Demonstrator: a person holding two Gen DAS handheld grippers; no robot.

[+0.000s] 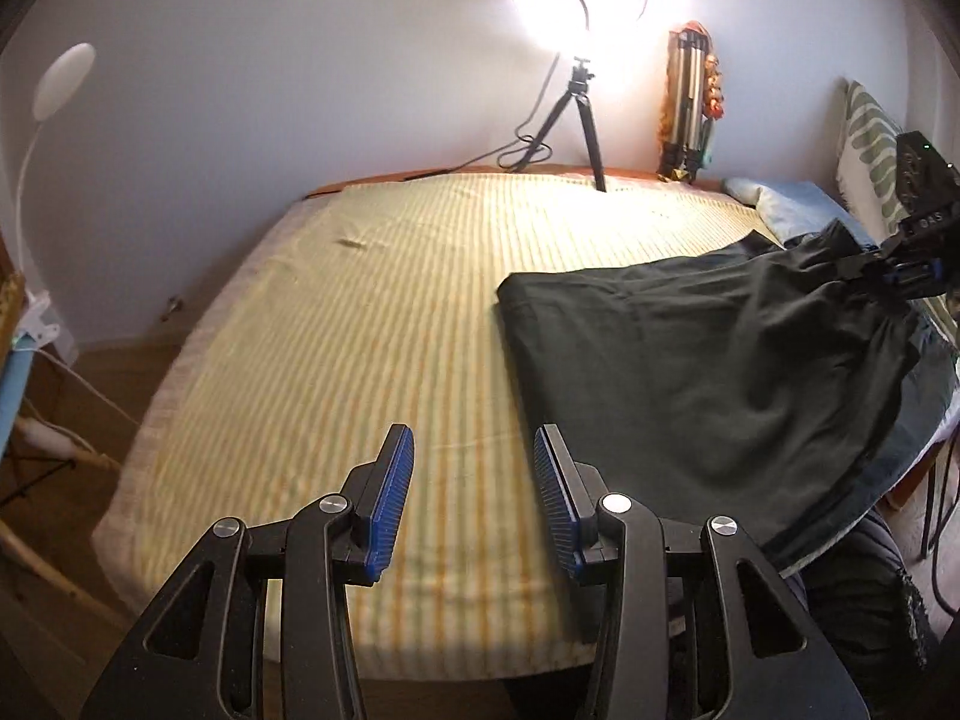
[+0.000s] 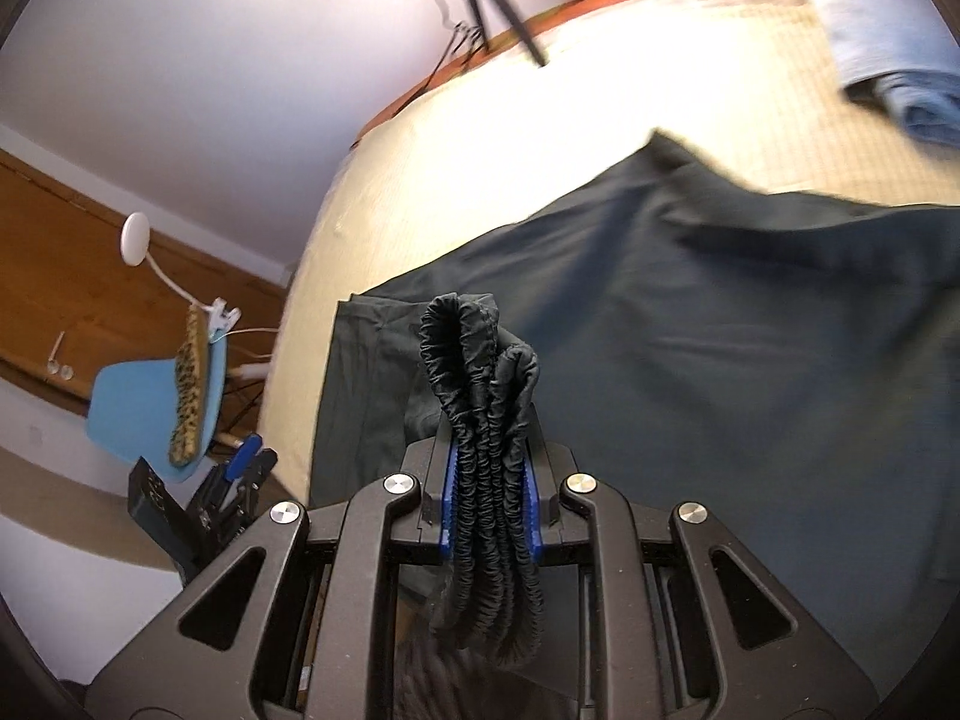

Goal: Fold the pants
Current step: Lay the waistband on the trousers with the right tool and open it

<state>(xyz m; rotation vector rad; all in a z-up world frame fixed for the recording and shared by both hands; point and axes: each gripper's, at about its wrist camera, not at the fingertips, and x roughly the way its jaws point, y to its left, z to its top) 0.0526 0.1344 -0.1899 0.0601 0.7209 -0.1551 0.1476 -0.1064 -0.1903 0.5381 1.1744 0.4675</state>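
Note:
Dark green-black pants [image 1: 708, 360] lie spread on the right half of a bed with a yellow striped sheet [image 1: 360, 312]. My left gripper [image 1: 474, 480] is open and empty, hovering over the sheet just left of the pants' near edge. My right gripper [image 2: 489, 468] is shut on the bunched elastic waistband [image 2: 480, 396] and holds it lifted above the rest of the pants [image 2: 720, 330]. The right gripper also shows at the far right of the left wrist view [image 1: 864, 270], pinching the raised fabric. The left gripper appears low left in the right wrist view [image 2: 240, 468].
A ring light on a tripod [image 1: 576, 114] stands at the bed's far edge. A folded light blue cloth [image 1: 780, 204] and a patterned pillow [image 1: 870, 138] lie at the far right. A blue chair [image 2: 156, 408] and a white clip lamp [image 2: 135, 240] stand left of the bed.

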